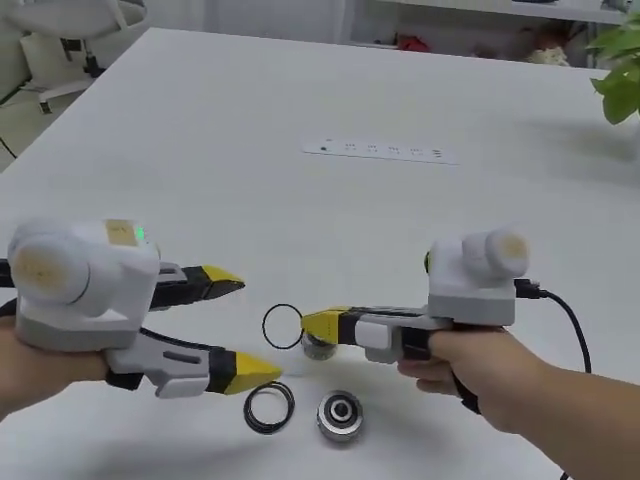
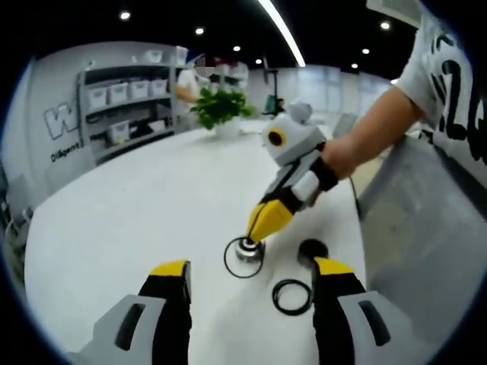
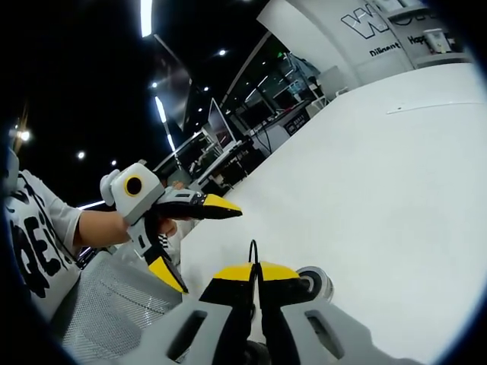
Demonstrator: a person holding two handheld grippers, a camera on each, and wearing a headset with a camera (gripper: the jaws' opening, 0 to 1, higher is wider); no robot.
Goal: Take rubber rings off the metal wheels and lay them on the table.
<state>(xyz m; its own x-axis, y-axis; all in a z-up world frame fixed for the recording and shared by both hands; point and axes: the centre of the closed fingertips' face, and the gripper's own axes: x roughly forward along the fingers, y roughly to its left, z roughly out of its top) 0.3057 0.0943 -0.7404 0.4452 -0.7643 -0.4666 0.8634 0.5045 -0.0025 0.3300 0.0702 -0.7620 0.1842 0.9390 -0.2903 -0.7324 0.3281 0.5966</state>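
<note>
My right gripper [image 1: 312, 323] points left, shut on a thin black rubber ring [image 1: 283, 326] that stands out past its yellow tips. Just under those tips sits a metal wheel [image 1: 318, 348]; I cannot tell whether the ring still touches it. In the right gripper view the ring [image 3: 253, 255] shows edge-on between the shut jaws [image 3: 255, 272], with the wheel [image 3: 316, 281] to the right. A second ring [image 1: 269, 407] lies flat on the table beside a bare wheel [image 1: 340, 415]. My left gripper [image 1: 240, 325] is open, with nothing between its fingers, just left of the held ring [image 2: 243, 258].
The white table [image 1: 300, 200] stretches far ahead. A white power strip [image 1: 380, 150] lies at its middle back. A plant [image 1: 620, 70] stands at the far right edge, and a chair [image 1: 70, 30] at the far left. A black cable [image 1: 565, 320] trails from the right gripper.
</note>
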